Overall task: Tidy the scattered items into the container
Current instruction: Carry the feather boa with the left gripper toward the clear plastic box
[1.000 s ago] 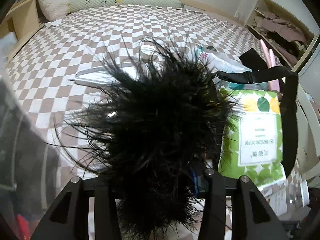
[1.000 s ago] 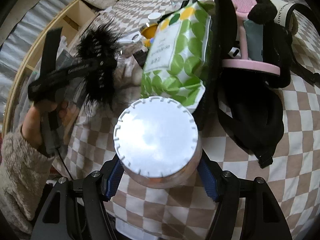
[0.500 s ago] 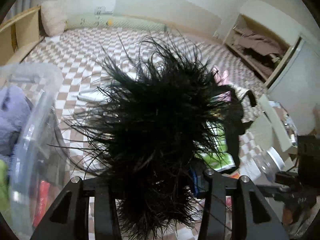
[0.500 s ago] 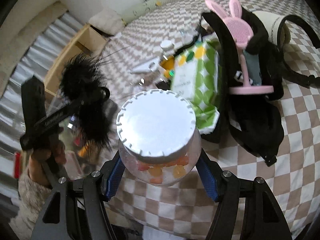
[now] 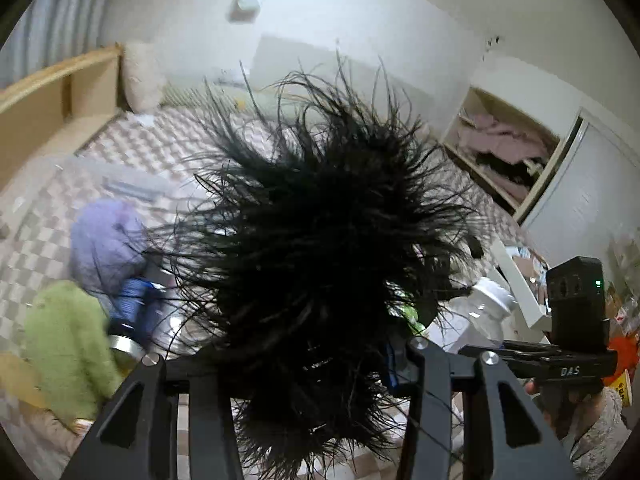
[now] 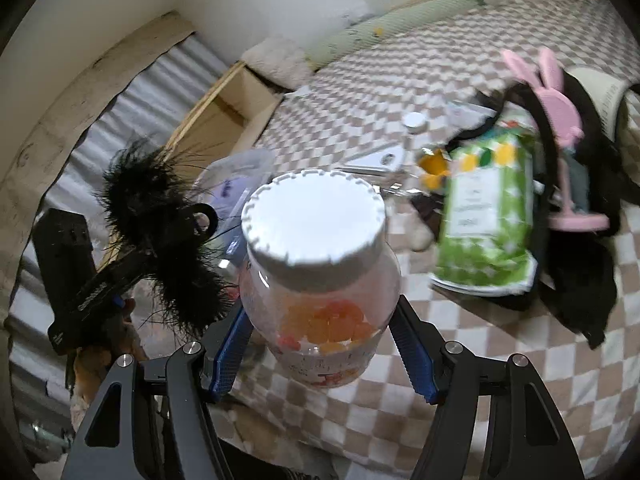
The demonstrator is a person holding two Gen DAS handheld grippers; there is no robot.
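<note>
Left tool (image 5: 308, 364) clenched on black feather puff (image 5: 320, 248) — wispy, shaggy, roundish, filaments radiating outward, held aloft beside clear container (image 5: 52, 208) holding purple and green fuzzy items. Right tool (image 6: 324, 344) grasping clear plastic jar (image 6: 320, 304) — upright, long axis vertical, ridged white lid on top, orange gummies inside, above checkered bed (image 6: 500, 360).

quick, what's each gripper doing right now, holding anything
Left gripper: closed on the black feathery puff.
Right gripper: closed on the white-lidded jar of gummies.
</note>
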